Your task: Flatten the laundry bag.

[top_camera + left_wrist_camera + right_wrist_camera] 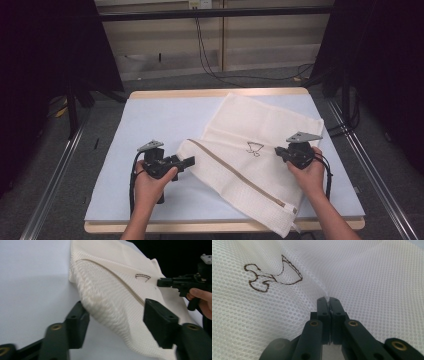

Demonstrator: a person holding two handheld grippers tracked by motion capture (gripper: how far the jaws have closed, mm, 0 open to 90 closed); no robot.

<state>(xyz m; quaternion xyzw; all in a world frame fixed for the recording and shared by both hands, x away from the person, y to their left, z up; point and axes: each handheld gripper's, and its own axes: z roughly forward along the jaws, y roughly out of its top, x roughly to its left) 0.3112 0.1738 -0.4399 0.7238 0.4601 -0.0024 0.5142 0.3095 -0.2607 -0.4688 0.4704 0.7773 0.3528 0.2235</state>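
Pale blue sheeting covers the table (150,120), its wooden edge showing along the near and far sides; beyond it I see grey carpet, a light panelled wall with dangling black cables, and dark curtains to left and right.

A cream mesh laundry bag (250,160) lies spread across the right half of the table, one near corner hanging over the edge. Its fabric is a fine honeycomb net, soft and creased, with a tan zipper band (235,172) running diagonally and a small brown outline emblem (272,277) stitched near the middle.

My left gripper (115,322), held in the left hand (150,182), has its jaws spread wide on either side of the bag's rounded, folded left end, neither pad clearly touching it. My right gripper (329,302), in the right hand (307,172), has its jaws pressed together on a raised pinch of the mesh just right of the emblem.

From the high view the right gripper's jaw tips are too small and dark to make out. The left gripper view is blurred close to its jaws.
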